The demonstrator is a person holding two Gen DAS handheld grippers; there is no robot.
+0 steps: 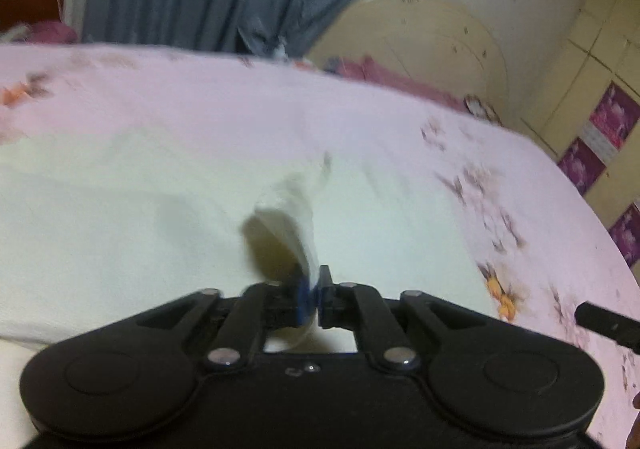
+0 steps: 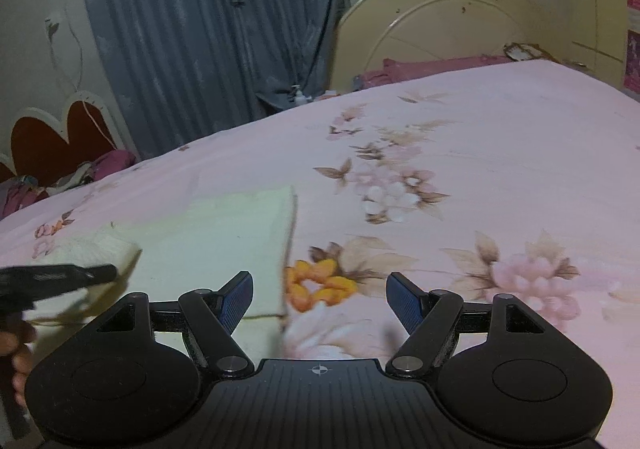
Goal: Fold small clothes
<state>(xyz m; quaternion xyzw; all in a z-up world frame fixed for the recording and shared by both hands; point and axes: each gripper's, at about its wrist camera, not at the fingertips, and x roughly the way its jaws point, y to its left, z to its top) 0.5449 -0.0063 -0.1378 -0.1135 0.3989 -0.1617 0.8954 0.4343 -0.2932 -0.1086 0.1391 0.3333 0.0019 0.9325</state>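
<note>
the left gripper [image 1: 314, 291] is pinching a raised fold of the pale cream garment [image 1: 120, 217], its jaws nearly together on the cloth. the garment is lying spread on the pink floral bedsheet [image 2: 480, 153]. the right gripper [image 2: 320, 299] is hovering with jaws spread wide over the garment's edge and an orange flower print [image 2: 320, 285], gripping nothing.

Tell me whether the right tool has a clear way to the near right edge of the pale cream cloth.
Probably yes: the right tool is open and empty, with the cloth's edge just ahead and only bedsheet between.
</note>
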